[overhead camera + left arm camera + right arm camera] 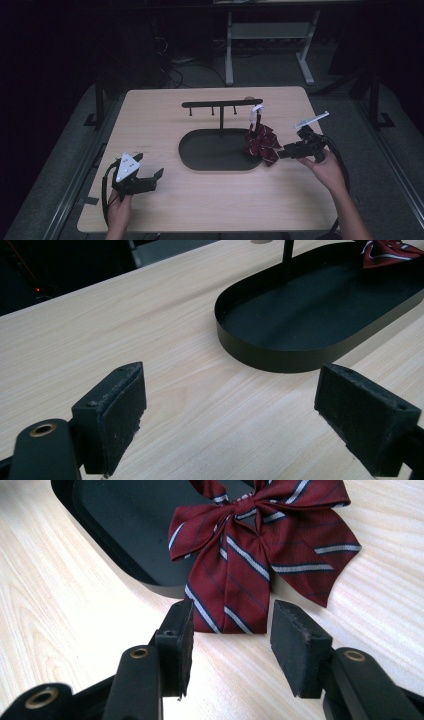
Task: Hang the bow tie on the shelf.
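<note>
Bow tie, high view: the striped maroon bow tie (pixel 261 143) lies across the right rim of the black oval tray (pixel 200 159), part on the tray and part on the table (pixel 150 110), under the end of the tray's T-shaped hanger bar (pixel 221 104).
Right claw, high view: the right claw (pixel 281 153) sits level at the bow tie's right edge, the hand behind it and the wrist low over the table.
Left claw, high view: the left claw (pixel 149 170) rests wide open, well apart from the tray, near the front left corner.
Left gripper view: pads (pixel 115 415) spread wide with bare table between them; the tray's near wall (pixel 280 352) is ahead.
Right gripper view: the jaws stand half open, with the bow tie's (pixel 260 540) lower tails (pixel 230 600) just ahead of the pads (pixel 297 645), nothing pinched yet.
Step in hand, judged: slide in low, take both tails, close before lifting.
</note>
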### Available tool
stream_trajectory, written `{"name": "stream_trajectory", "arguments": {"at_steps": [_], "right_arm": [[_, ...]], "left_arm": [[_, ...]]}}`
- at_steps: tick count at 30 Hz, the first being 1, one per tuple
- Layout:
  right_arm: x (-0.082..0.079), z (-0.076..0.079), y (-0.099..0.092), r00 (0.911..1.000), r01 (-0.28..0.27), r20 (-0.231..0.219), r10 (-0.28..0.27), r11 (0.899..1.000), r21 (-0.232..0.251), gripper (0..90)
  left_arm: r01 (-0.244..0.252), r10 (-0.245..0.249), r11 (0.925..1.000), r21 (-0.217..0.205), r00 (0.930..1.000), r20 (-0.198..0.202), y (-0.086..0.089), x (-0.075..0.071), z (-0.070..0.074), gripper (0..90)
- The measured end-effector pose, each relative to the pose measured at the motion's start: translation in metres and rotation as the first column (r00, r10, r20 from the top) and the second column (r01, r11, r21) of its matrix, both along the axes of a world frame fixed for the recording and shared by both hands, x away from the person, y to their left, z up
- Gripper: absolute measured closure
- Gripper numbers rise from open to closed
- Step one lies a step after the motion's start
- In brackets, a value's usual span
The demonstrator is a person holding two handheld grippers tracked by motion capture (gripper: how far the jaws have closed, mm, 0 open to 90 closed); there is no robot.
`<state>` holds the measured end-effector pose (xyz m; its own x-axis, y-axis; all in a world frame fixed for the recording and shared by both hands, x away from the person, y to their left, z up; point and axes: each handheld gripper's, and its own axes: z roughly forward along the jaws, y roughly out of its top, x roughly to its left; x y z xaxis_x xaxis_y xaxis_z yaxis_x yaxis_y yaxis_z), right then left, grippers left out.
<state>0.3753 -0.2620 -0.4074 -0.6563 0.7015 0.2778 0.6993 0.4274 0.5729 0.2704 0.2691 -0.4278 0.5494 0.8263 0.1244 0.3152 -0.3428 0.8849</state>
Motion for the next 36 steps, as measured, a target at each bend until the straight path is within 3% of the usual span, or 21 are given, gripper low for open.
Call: {"name": "stream_trajectory", "arguments": {"at_steps": [36], "right_arm": [[-0.035, -0.028, -0.022, 0.9994, 0.029, -0.017, -0.029, 0.999, 0.024, 50.7]], "left_arm": [[0.001, -0.001, 1.0, 0.0, 1.0, -0.006, 0.0, 0.0, -0.001, 13.0]]}}
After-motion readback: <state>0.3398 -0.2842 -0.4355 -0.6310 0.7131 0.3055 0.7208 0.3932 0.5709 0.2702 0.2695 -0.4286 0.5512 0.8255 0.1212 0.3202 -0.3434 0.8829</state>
